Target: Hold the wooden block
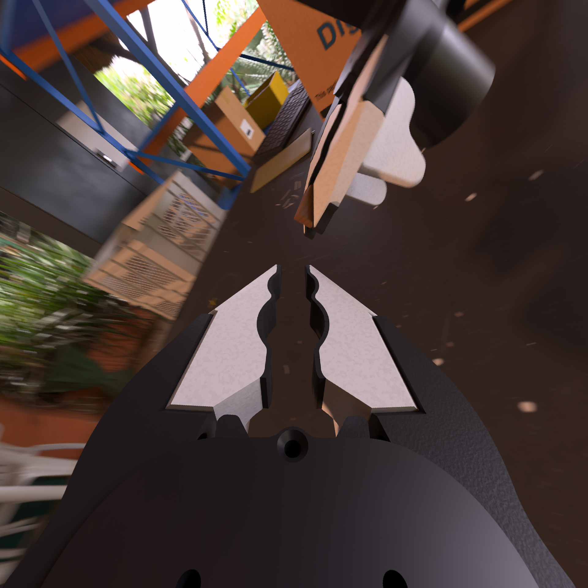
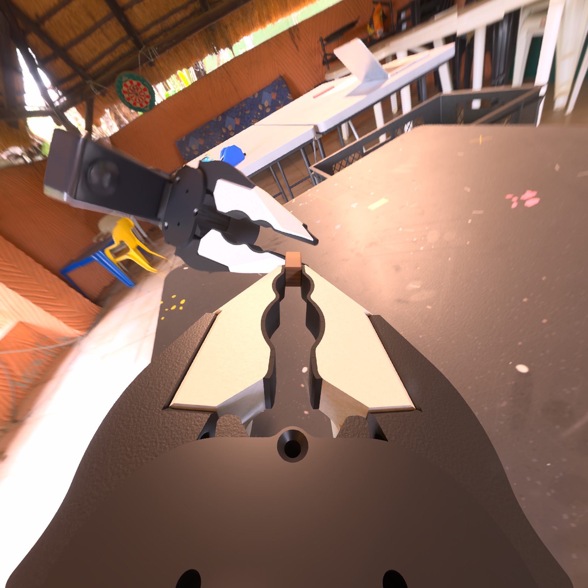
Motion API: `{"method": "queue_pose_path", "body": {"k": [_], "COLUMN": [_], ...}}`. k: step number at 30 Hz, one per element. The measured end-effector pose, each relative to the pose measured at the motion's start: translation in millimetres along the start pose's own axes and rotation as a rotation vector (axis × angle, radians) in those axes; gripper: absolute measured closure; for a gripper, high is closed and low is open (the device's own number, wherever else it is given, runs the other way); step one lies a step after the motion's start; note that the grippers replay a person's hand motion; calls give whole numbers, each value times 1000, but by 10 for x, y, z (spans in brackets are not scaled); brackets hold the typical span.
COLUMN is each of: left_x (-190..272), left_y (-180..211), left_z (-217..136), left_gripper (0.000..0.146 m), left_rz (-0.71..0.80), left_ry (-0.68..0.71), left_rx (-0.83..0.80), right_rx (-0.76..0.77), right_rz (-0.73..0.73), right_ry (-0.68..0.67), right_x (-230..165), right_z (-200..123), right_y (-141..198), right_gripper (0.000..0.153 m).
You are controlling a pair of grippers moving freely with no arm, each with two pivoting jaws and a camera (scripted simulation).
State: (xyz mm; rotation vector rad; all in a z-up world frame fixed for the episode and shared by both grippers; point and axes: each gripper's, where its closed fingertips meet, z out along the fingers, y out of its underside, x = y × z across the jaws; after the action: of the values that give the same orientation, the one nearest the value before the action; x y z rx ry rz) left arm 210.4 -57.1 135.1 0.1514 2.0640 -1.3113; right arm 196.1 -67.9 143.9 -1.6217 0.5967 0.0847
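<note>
- Right gripper (image 2: 293,269): closed on the wooden block (image 2: 293,270), small and brown, pinched between the very tips of the two fingers.
- Block lifted clear of the dark speckled table (image 2: 445,254), sticking out a little past the fingertips.
- Left gripper (image 1: 292,267): jaws parted by a narrow gap, with only table surface visible between the fingers.
- Seen from the left wrist view: right gripper (image 1: 313,222) ahead and slightly to the right of the left fingertips, pointing down, with the block (image 1: 304,206) at its tip, apart from the left fingers.
- Seen from the right wrist view: left gripper (image 2: 299,251) just ahead and to the left, its lower fingertip very near the block; touching or not, cannot tell.
- Farther ahead of the left gripper: cardboard boxes (image 1: 229,127) and a dark keyboard (image 1: 283,124) near a blue and orange rack (image 1: 178,92).
</note>
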Motion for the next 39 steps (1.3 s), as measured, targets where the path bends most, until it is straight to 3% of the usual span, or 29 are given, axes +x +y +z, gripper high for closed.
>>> {"method": "queue_pose_path", "body": {"k": [5, 7, 10, 20, 25, 27, 30, 32, 35, 37, 39], "left_x": [-14, -44, -46, -490, -527, -630, -920, -1119, -1229, -1235, -1268], "left_y": [-77, -111, -93, 382, 799, 1032, 1387, 1593, 1754, 1771, 1767], "left_z": [-163, -214, -240, -185, -63, -50, -76, -81, 2, 66, 100], "left_gripper": [131, 131, 131, 138, 119, 112, 114, 118, 116, 116, 116], "left_rz": [-456, -550, -632, -647, -790, -832, -857, -812, -810, -831, -834], "left_ry": [187, 258, 343, 94, 131, 85, -43, -146, -191, -190, -209], "left_rx": [86, 131, 145, 44, -86, -145, -198, -232, -255, -239, -217], "right_rx": [71, 97, 105, 2, -91, -94, -76, -119, -165, -180, -216], "right_rz": [-165, -211, -164, -129, -216, -171, -192, -153, -123, -200, -263], "right_ry": [21, 20, 16, 353, 603, 659, 739, 685, 599, 676, 827], "right_x": [-127, -165, -150, 667, 1373, 1644, 2045, 2214, 2417, 2677, 3005], "right_z": [-99, -125, -130, -474, -753, -854, -1010, -952, -654, -521, -590], "right_y": [-106, -143, -129, 174, 208, 178, 32, 1, -143, -298, -431], "right_gripper": [144, 144, 144, 144, 144, 144, 144, 144, 144, 145, 145]}}
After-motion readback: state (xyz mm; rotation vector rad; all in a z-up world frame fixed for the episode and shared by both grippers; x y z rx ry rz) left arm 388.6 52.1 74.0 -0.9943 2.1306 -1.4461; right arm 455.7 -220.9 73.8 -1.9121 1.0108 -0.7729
